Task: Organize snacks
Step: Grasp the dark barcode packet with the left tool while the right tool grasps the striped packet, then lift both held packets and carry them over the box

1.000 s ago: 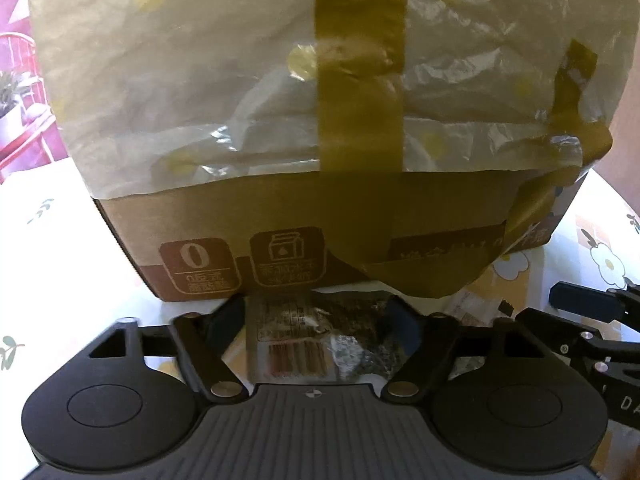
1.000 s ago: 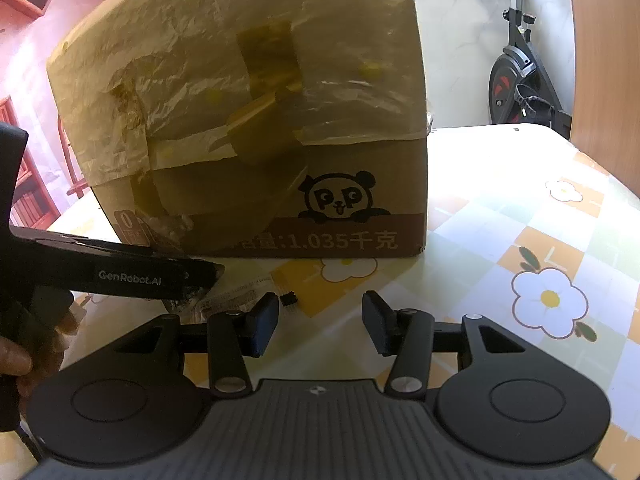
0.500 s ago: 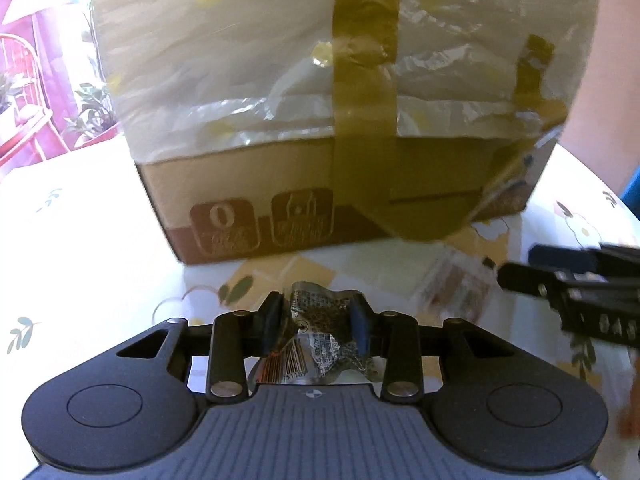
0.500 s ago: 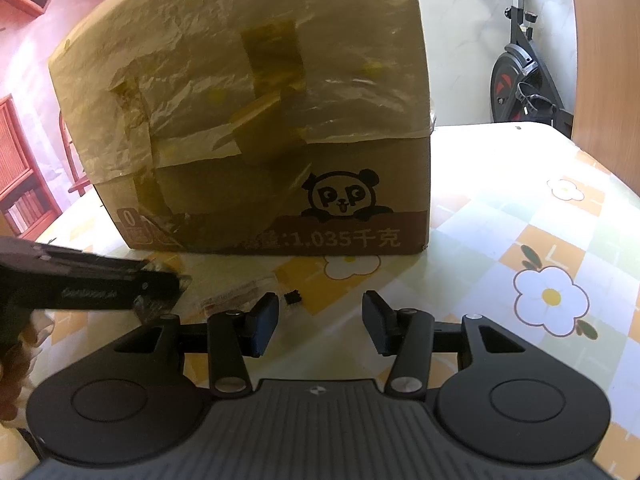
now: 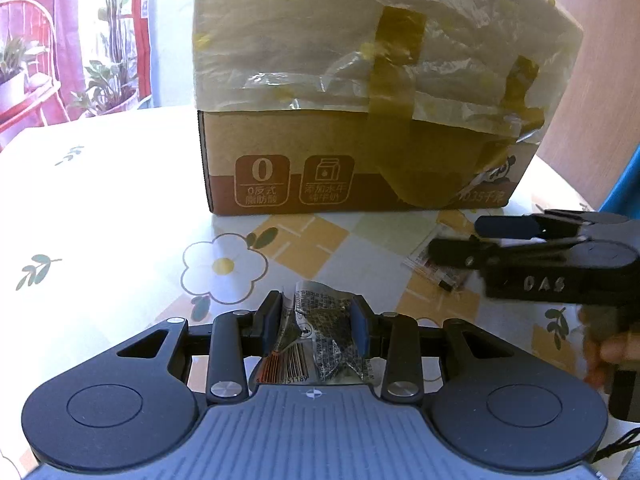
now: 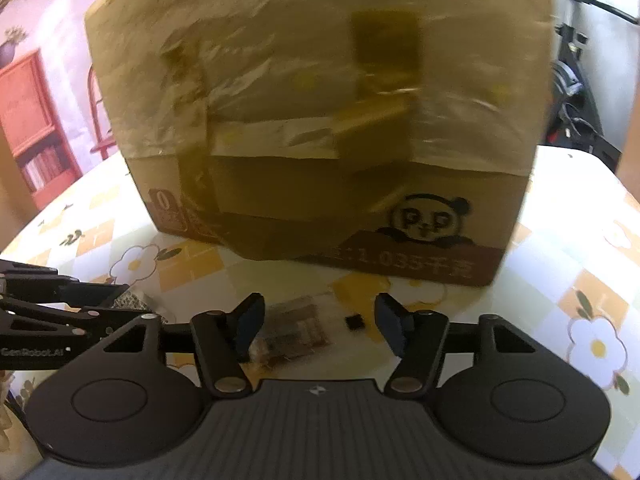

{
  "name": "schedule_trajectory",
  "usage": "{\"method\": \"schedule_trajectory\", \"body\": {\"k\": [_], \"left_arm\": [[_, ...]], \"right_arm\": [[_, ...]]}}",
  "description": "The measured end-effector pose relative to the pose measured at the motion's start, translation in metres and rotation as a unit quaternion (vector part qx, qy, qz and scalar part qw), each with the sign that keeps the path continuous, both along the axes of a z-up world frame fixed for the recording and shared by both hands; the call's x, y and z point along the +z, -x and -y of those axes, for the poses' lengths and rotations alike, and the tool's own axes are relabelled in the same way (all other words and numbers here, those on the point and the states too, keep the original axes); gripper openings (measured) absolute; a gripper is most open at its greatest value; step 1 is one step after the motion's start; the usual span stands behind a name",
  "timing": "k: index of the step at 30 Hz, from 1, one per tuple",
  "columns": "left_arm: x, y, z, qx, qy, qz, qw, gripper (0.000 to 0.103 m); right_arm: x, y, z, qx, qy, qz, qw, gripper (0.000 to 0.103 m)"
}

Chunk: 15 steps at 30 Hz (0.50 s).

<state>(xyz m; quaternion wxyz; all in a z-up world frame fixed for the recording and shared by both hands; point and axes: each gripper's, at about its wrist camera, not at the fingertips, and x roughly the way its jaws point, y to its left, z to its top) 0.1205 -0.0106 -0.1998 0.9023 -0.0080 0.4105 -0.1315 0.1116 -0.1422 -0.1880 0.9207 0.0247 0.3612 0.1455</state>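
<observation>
Left tongs (image 5: 316, 322) were clamped on a crinkly snack packet (image 5: 320, 344), held just above the floral tabletop (image 5: 120, 208) in front of the cardboard box (image 5: 360, 168). Right tongs (image 6: 320, 326) were spreading open, nothing gripped, over a second packet (image 6: 296, 330) lying flat by the box.

Brown cardboard box (image 5: 360, 160), yellow-checked white-flowered tablecloth (image 5: 120, 220), silver-black snack packet (image 5: 320, 332)

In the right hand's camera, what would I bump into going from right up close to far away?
Right gripper → clear snack packet on the table → big cardboard box.
</observation>
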Motion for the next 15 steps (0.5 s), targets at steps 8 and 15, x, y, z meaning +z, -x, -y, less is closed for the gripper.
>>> {"method": "schedule_trajectory", "body": {"k": [8, 15], "left_arm": [[-0.003, 0.001, -0.001, -0.001, 0.008, 0.005, 1.0, 0.04], [-0.001, 0.006, -0.009, 0.0, 0.015, 0.005, 0.9999, 0.04]], "right_arm": [[-0.011, 0.003, -0.03, 0.034, 0.056, 0.003, 0.998, 0.079], [-0.012, 0.018, -0.028, 0.03, 0.057, 0.008, 0.998, 0.072]]}}
